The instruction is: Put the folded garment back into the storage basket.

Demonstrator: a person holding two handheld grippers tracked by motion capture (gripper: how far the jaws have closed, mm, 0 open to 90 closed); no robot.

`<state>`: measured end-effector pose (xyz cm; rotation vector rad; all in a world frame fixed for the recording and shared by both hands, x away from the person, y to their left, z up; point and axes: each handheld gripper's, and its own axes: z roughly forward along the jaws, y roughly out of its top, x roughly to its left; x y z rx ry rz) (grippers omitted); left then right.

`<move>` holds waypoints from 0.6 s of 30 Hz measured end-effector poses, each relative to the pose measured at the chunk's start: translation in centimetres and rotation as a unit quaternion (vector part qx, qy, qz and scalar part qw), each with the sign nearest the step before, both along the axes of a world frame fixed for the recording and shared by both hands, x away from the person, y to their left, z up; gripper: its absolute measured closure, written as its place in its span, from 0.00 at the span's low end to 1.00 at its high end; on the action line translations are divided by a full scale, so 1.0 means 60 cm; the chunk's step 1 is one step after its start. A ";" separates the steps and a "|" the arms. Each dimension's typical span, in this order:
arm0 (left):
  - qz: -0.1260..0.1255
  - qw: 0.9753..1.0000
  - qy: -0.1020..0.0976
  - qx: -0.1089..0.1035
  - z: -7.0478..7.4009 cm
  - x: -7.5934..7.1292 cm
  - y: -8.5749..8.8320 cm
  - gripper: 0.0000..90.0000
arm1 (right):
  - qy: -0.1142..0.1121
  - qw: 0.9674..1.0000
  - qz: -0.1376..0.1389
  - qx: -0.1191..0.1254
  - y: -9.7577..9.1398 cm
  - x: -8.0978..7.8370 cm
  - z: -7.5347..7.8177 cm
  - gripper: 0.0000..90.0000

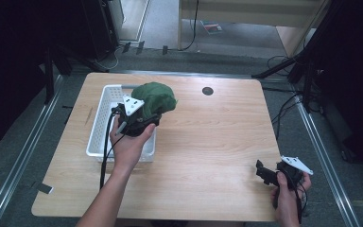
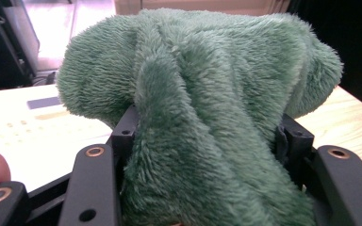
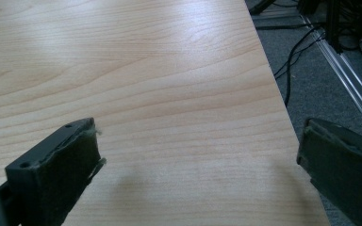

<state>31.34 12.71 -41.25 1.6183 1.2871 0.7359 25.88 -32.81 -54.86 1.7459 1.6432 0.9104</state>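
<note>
A fuzzy green cloth [image 1: 155, 98] is bunched up in the air above the far right corner of a white slotted basket [image 1: 100, 124]. My left gripper [image 1: 144, 118] is shut on the green cloth [image 2: 207, 117], whose pile bulges out between the two black jaws and hides their tips. At the table's near right corner my right gripper [image 1: 264, 172] is held low and stands open. In the right gripper view its padded fingers [image 3: 61, 174] are wide apart over bare wood with nothing between them.
The light wooden table [image 1: 208, 137] has a round dark cable hole [image 1: 207, 91] near its far edge. The table's right edge [image 3: 283, 113] drops to grey floor with cables. Metal rails run along both sides of the table, and dark stands are at the back.
</note>
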 end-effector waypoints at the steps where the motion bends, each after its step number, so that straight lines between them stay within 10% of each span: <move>1: 0.004 1.000 0.000 -0.001 -0.001 0.000 0.005 0.47 | 0.000 1.000 0.000 0.000 0.000 0.000 0.000 0.00; 18: 0.068 0.997 0.019 -0.015 -0.032 0.017 0.091 0.47 | -0.014 1.000 0.004 -0.002 0.001 -0.002 0.001 0.00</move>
